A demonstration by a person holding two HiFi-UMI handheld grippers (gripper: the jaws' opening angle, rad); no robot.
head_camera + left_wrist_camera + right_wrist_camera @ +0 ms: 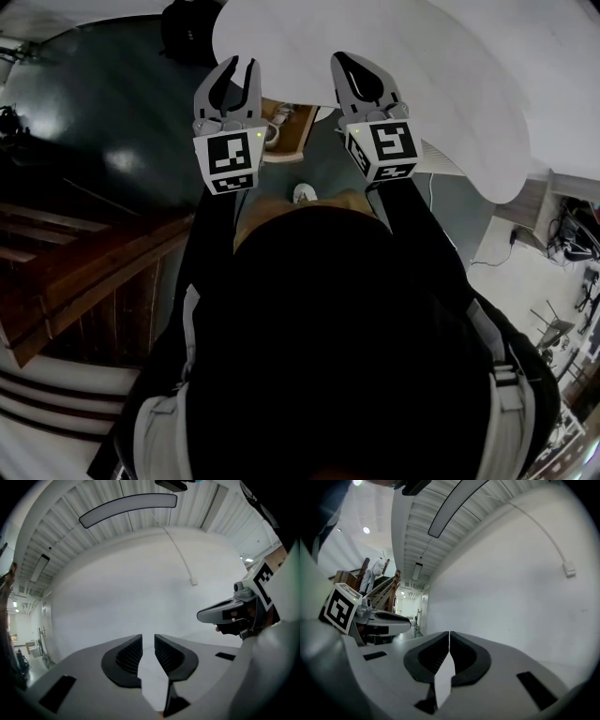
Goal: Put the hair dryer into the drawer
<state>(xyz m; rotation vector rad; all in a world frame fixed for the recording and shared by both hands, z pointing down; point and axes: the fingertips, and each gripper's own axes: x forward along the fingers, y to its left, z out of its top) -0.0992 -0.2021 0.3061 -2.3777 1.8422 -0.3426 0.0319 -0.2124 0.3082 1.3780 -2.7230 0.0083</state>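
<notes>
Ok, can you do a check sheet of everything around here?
Surface: plain white expanse ahead; tabletop or wall, cannot tell.
Job's things: hair dryer not made out; wooden open box, maybe the drawer, below the tools, something pale inside.
Clutter: gear and cords heaped at the right edge.
Tools: left tool raised, jaws slightly apart, empty; right tool raised, jaws together, empty.
Cables: thin line down the wall to a small box.
Surroundings: dark floor, white shoe, wooden stairs, ceiling light strip.
</notes>
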